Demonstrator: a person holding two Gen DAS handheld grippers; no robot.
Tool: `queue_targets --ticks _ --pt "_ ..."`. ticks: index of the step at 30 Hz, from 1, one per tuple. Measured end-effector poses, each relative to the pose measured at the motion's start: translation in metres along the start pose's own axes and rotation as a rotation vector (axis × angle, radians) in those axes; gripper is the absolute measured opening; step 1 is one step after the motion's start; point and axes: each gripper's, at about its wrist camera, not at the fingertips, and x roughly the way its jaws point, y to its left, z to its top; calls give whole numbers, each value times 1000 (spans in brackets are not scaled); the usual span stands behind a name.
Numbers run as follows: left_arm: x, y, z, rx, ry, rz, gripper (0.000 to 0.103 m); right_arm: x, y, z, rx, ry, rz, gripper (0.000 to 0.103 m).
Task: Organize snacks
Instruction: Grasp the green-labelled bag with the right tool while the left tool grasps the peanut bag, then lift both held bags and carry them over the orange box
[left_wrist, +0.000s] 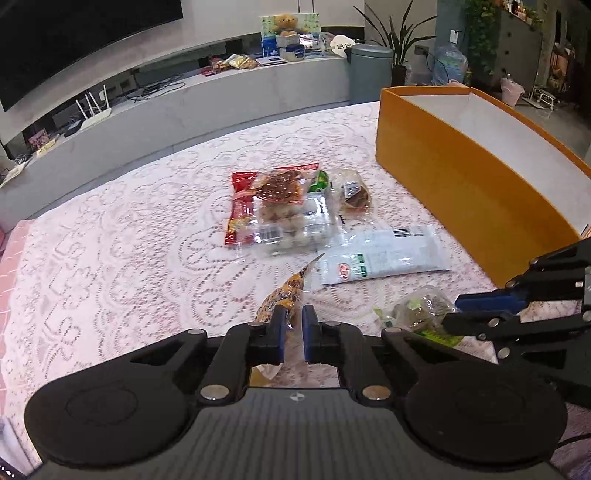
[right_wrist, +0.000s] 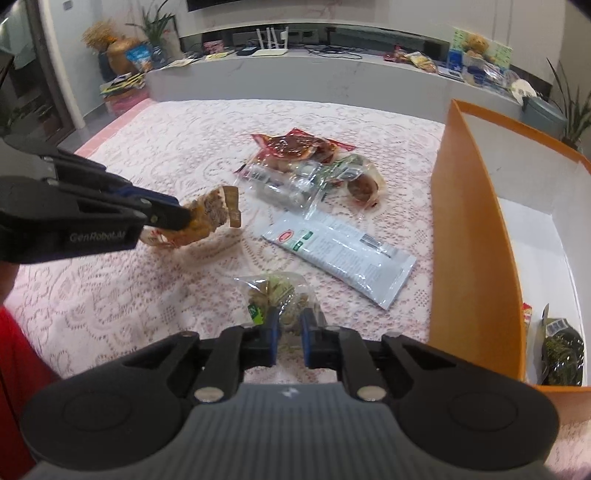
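**Both tongs loaded, box waiting on the right**

Nearest your left wrist camera, the left tongs (left_wrist: 293, 320) are pinched on the tail of an orange-brown snack packet (left_wrist: 282, 297), which sticks up and forward off the lace-covered desk (left_wrist: 122, 236). Judge it light and floppy: the film bends away from the pads, so your hold is on wrapper, not contents. A grip nearer the packet's bulk would swing less. Beyond it lie a white flat pouch (left_wrist: 384, 254), a clear tray of round pieces (left_wrist: 291, 225) stacked over a red bag (left_wrist: 240, 206), and a small clear packet with a dark disc (left_wrist: 354, 194). The orange box (left_wrist: 443, 177) stands at the right, open-topped.

Closest to your right wrist camera, the right tongs (right_wrist: 291, 325) are closed on a crinkly clear bag of greenish-brown pieces (right_wrist: 275, 295), held by its near edge; whether it is clear of the desk, you cannot tell. Expect it to be light, slippery and easily crushed, so squeeze the film seam, not the filling. To the left, the other gripper carries its orange-brown packet in the air. On the right, the box already holds a dark green packet (right_wrist: 563, 352) in its near corner, with a red-edged one (right_wrist: 527, 314) just beside it. The white pouch looks stiffest; take it across its narrow width.
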Motion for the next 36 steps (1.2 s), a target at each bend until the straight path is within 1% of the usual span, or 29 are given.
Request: queue_targets --ticks 2,4,5,7,9,10,12,15,17,19,21,24,26,27,28,29,30,35,36 --pt "-1 2 0 22 -1 17 11 1 0 1 -10 -2 1 11" --pt "-1 3 3 58 -3 38 12 2 1 3 -26 -4 -4 21" --pt "-1 4 4 79 -3 48 12 3 2 5 -38 -7 -8 23" --pt "1 5 5 122 5 58 15 4 5 6 -67 -10 6 39" --pt "6 6 6 175 18 69 18 7 9 6 -111 -3 7 39" --pt "8 6 6 200 25 75 20 10 10 6 -134 2 7 41" --pt "13 7 7 236 38 68 22 15 12 4 -158 17 19 42" --pt "20 11 11 247 52 36 27 22 12 1 -184 44 44 44" --pt "25 11 14 260 63 20 29 25 12 1 -203 48 55 46" --pt "32 8 15 282 82 8 32 27 12 1 -215 40 67 50" --pt "40 5 15 284 102 6 36 30 11 1 -221 31 78 51" --pt "53 3 13 266 129 31 37 33 12 2 -225 31 101 52" --pt "57 2 12 259 138 47 36 35 14 1 -232 30 106 52" --pt "56 1 11 260 138 51 33 36 15 1 -232 29 107 52" --pt "56 0 11 261 136 54 28 36 15 1 -226 31 111 51" --pt "54 0 11 258 135 59 28 36 14 1 -214 31 117 48" --pt "53 -1 11 253 135 63 28 37 13 1 -201 34 128 44" --pt "45 2 11 204 121 76 28 40 11 1 -164 52 127 40" --pt "44 3 11 197 119 82 28 40 12 1 -158 56 121 36"
